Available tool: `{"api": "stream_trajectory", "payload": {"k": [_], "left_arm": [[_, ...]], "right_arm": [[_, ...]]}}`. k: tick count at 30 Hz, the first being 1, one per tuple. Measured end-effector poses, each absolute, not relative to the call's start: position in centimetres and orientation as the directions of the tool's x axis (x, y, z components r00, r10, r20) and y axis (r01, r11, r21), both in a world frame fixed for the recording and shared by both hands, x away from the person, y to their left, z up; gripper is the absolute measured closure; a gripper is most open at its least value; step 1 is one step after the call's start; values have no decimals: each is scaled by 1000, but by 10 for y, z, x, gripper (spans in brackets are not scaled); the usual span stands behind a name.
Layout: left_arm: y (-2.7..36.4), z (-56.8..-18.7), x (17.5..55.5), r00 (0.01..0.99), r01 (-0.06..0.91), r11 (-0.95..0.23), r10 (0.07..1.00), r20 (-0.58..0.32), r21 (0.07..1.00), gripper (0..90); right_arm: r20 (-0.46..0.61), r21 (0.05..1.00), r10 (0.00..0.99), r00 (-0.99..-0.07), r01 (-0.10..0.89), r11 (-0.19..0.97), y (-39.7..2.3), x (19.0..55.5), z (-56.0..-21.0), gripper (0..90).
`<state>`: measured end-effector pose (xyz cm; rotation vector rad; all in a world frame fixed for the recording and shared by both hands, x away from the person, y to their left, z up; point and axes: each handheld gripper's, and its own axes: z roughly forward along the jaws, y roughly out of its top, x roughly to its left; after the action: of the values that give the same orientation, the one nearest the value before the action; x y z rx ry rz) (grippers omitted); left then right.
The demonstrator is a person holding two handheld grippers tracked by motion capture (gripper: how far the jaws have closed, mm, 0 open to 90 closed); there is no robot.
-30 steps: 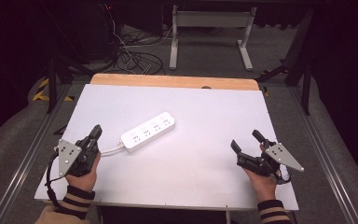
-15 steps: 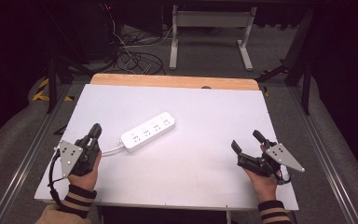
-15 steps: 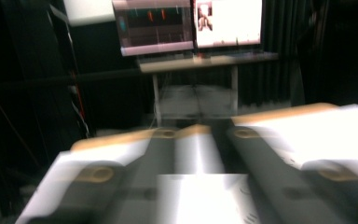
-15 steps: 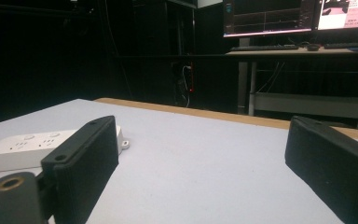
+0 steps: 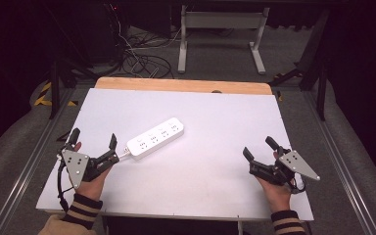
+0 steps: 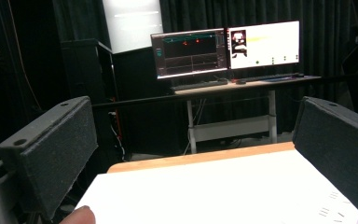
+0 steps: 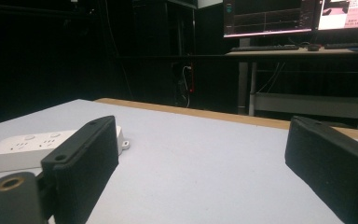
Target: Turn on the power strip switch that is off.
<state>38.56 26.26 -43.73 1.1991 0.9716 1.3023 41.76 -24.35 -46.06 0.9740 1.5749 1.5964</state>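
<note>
From above, a white power strip [image 5: 155, 137] lies left of centre on the white surface [image 5: 215, 117]; the left tool [image 5: 93, 144] gapes wide beside its near end, the right tool [image 5: 259, 149] wide, well apart. Left gripper view: monitors [image 6: 226, 48] beyond spread jaws. Right gripper view: the strip lies past the left jaw.

One power strip [image 5: 155, 137], two hand-held grippers [image 5: 94, 142] [image 5: 258, 151], seemingly two monitors [image 6: 189, 53] [image 6: 264, 44]

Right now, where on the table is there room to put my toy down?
Lots of bare white table lies between the power strip and the right gripper, and along the far wooden edge. It is tightest by the left gripper, close beside the strip's end.
</note>
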Motion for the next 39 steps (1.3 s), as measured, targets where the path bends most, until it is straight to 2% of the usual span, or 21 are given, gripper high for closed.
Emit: {"api": "stream_trajectory", "payload": {"k": [39], "left_arm": [[263, -440, 387, 94, -131, -91, 990, 104, 987, 4]], "right_arm": [[46, 999, 872, -487, 31, -35, -243, 416, -459, 101]]}}
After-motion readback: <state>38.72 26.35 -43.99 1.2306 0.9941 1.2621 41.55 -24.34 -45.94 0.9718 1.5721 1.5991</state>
